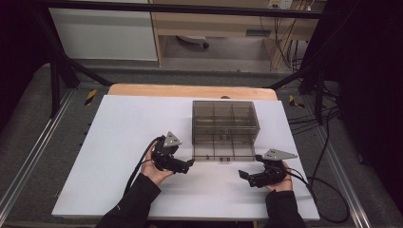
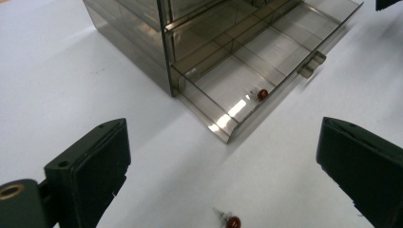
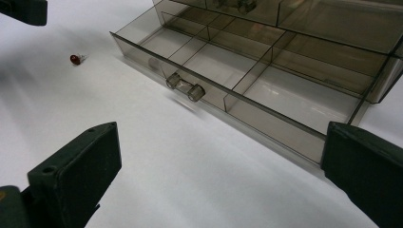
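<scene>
No readable writing; red bead [image 2: 233,222] between left gripper [image 2: 223,156] jaws (apart).

Left hand-held gripper [image 1: 190,164] jaws wide apart, empty; right hand-held gripper [image 1: 243,175] apparently likewise, low.

Right tool [image 3: 216,190] jaws wide apart, smoky drawer [image 3: 247,90] pulled out w/ knob [image 3: 185,87], small red bulb(?) [image 3: 76,59] on white table [image 3: 190,171]

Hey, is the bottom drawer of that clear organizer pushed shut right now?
No, the bottom drawer is pulled out, with a red bead inside.
</scene>
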`<action>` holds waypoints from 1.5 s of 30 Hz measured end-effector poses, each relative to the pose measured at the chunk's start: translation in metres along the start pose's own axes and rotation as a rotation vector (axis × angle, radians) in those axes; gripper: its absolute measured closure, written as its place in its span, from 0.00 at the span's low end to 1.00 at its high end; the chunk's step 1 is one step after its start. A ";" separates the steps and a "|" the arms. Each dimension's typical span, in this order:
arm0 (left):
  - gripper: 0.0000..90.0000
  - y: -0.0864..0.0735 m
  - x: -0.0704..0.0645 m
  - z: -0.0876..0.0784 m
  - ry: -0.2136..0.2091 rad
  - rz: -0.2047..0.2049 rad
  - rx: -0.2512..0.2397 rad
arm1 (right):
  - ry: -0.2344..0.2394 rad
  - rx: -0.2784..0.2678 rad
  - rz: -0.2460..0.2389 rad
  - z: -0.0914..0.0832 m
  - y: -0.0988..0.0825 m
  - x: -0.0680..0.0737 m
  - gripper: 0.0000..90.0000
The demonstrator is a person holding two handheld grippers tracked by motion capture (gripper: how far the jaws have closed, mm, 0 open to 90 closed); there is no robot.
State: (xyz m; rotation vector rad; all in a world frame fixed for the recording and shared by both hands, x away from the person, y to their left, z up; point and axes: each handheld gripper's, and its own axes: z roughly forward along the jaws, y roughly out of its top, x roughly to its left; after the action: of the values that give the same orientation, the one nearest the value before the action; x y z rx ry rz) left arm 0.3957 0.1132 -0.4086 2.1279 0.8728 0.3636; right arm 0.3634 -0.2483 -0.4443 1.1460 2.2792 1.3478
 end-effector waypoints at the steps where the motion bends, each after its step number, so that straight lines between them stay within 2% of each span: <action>1: 0.04 -0.002 0.000 -0.001 0.001 -0.001 0.001 | -0.001 0.001 -0.003 0.000 0.000 0.000 0.01; 9: 0.04 -0.016 0.003 -0.004 0.001 -0.012 0.005 | -0.001 0.003 -0.002 0.000 0.000 0.000 0.01; 22: 0.11 -0.029 0.001 0.000 -0.002 -0.012 0.058 | 0.007 -0.003 0.005 0.000 0.000 0.000 0.01; 30: 0.20 -0.032 0.000 0.001 -0.003 -0.037 0.082 | 0.004 0.005 -0.001 0.001 0.000 0.000 0.01; 33: 0.25 -0.034 -0.001 0.002 0.003 -0.033 0.092 | 0.003 0.005 0.000 0.001 0.000 0.000 0.01; 45: 0.47 -0.035 -0.003 0.003 -0.005 -0.049 0.114 | 0.001 0.006 -0.002 0.001 0.000 0.000 0.01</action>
State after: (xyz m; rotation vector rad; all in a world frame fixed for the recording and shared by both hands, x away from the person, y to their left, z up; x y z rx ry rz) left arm 0.3786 0.1247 -0.4375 2.2056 0.9615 0.2891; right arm 0.3638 -0.2478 -0.4452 1.1448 2.2867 1.3419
